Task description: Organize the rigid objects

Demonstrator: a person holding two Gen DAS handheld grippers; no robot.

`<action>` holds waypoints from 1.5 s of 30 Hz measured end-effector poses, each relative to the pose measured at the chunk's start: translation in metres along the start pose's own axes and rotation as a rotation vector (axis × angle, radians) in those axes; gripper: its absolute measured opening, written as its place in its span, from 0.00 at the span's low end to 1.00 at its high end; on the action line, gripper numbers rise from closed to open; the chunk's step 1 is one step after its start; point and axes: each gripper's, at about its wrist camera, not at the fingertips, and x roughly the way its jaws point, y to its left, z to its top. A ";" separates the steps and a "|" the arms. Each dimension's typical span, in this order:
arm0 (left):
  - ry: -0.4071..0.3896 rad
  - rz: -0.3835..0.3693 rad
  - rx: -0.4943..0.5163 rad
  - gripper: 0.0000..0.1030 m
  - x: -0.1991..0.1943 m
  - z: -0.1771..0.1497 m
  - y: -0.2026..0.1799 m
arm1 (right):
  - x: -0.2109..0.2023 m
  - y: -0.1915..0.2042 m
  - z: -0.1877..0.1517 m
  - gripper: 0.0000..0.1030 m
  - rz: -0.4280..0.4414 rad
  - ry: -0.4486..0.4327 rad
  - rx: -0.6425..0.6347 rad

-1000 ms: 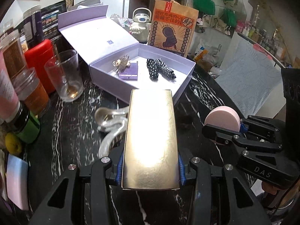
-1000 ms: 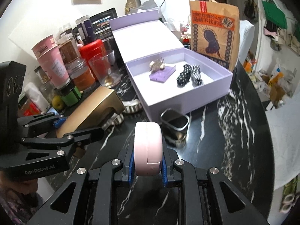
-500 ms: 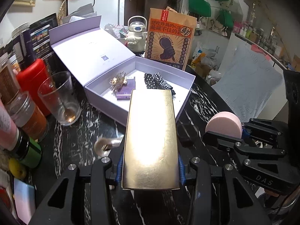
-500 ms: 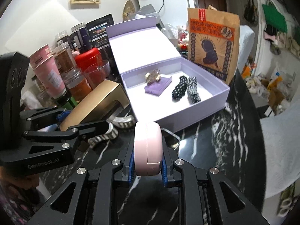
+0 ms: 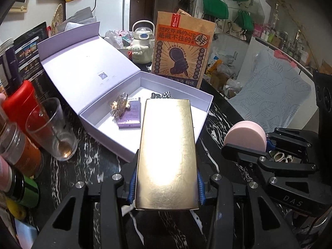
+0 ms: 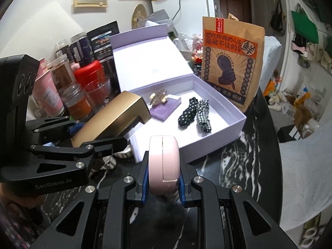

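Note:
My left gripper (image 5: 167,186) is shut on a long gold box (image 5: 167,151), held above the near edge of the open lilac gift box (image 5: 103,128). The gold box also shows in the right wrist view (image 6: 112,120). My right gripper (image 6: 163,184) is shut on a round pink case (image 6: 164,164), held on edge just in front of the lilac box (image 6: 217,143). The pink case shows at the right of the left wrist view (image 5: 247,132). Inside the lilac box lie a purple card box (image 6: 166,108), a gold hair clip (image 6: 158,96) and two black dotted hair ties (image 6: 195,114).
A brown paper bag (image 6: 230,62) stands behind the lilac box. Jars, a red canister (image 5: 19,103) and a drinking glass (image 5: 51,128) crowd the left of the black marble table (image 6: 259,155). A striped item (image 6: 110,161) lies on the table under my left gripper.
Both grippers have risen and moved forward toward the lilac box with their loads. The gold box now overhangs the box's near edge, covering most of the hair ties in the left view.

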 end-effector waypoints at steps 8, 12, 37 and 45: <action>-0.005 0.024 0.004 0.42 0.013 0.022 0.009 | 0.010 -0.014 0.013 0.21 -0.006 0.000 0.001; -0.018 0.051 0.017 0.42 0.017 0.031 0.011 | 0.015 -0.024 0.023 0.21 -0.012 -0.002 -0.003; -0.055 0.044 0.028 0.42 0.059 0.087 0.024 | 0.053 -0.061 0.076 0.21 -0.049 -0.020 -0.040; 0.011 0.021 0.023 0.42 0.084 0.080 0.025 | 0.073 -0.069 0.074 0.21 -0.050 0.007 -0.012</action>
